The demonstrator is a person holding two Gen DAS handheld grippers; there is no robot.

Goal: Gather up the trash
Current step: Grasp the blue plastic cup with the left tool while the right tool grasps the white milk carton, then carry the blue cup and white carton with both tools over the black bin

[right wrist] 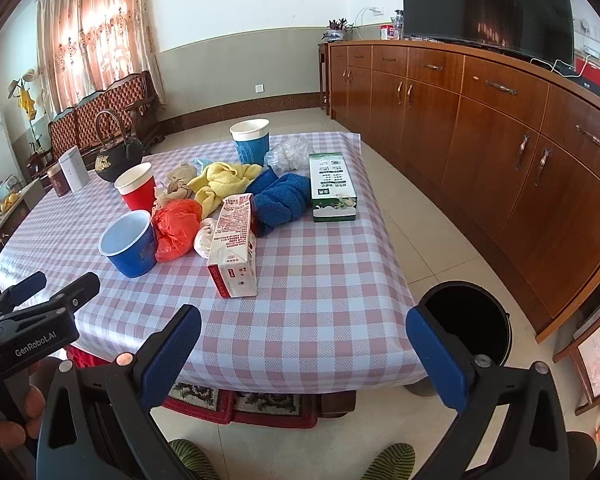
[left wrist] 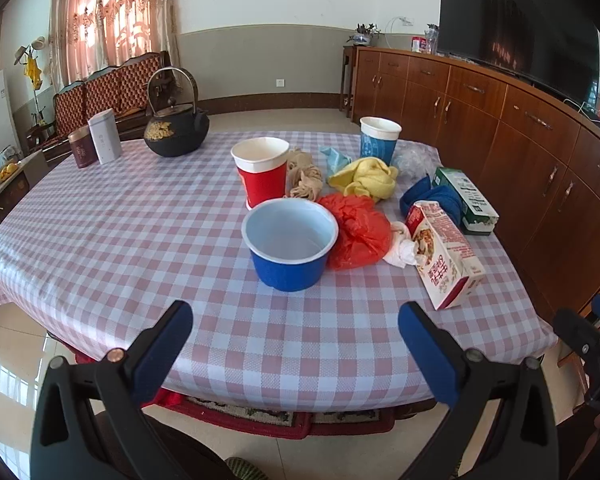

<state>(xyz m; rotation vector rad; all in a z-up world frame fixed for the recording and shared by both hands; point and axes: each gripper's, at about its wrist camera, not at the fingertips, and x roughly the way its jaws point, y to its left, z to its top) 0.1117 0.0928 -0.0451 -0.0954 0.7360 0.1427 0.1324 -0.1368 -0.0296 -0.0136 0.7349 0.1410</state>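
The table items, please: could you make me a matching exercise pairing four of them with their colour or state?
Things:
1. bowl
2. plastic bag
3. towel
4. green carton

Descriptions:
A. yellow, crumpled
B. lying flat near the table edge
C. blue outside, upright and empty
D. orange-red, scrunched beside the bowl

Pairs: 1-C, 2-D, 3-A, 4-B

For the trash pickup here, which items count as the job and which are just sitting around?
Job: blue bowl, red cup, blue cup, orange bag, red carton, green carton, black bin.

Lying about: kettle, two tins, cloths.
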